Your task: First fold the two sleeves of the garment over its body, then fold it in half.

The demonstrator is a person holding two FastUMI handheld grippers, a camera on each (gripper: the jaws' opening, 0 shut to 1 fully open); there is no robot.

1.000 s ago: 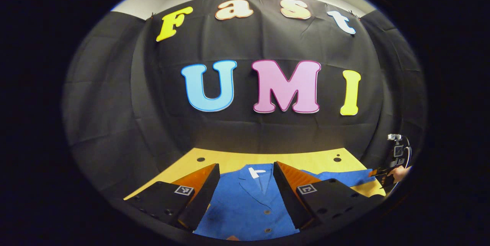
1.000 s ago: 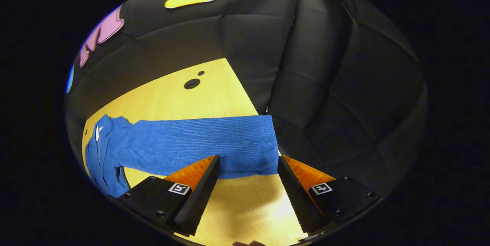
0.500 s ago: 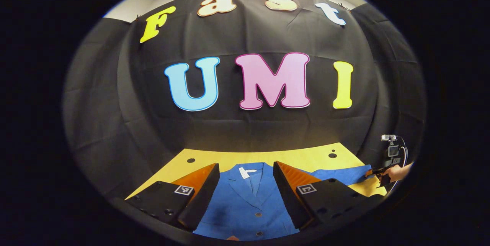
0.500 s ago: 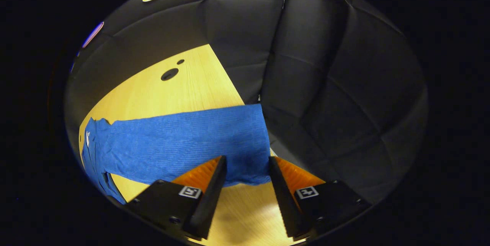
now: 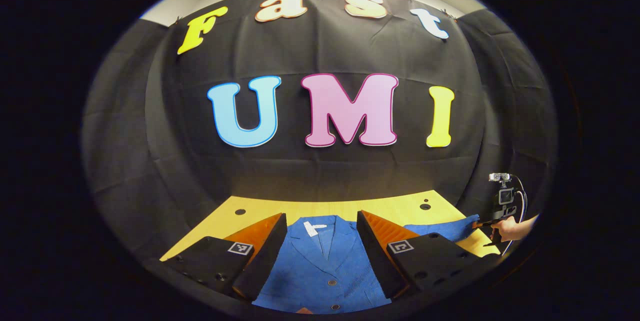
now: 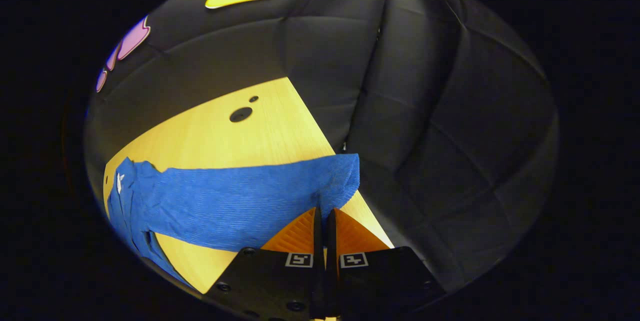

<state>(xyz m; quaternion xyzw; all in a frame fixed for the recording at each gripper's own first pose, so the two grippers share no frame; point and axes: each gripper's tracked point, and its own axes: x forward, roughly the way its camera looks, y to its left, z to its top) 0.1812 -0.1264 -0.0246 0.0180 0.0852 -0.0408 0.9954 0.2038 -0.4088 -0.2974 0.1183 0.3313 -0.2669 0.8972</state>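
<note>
Right gripper (image 6: 320,211) has closed since half a second ago: jaws now clenched on the cuff edge of the sleeve (image 6: 240,201), which lies stretched across the table (image 6: 220,136). Left gripper (image 5: 320,231) hangs released above the jacket (image 5: 325,266) collar. First sleeve fold looks ready to start.

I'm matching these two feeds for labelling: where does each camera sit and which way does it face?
Left gripper view: rides the left tongs, facing the booth's back wall over the blue garment; its open fingers frame the collar.
Right gripper view: rides the right tongs, looking along the outstretched sleeve, fingers closed on its cuff.
Shared: the garment, the yellow table, and the right tongs with a hand.
</note>
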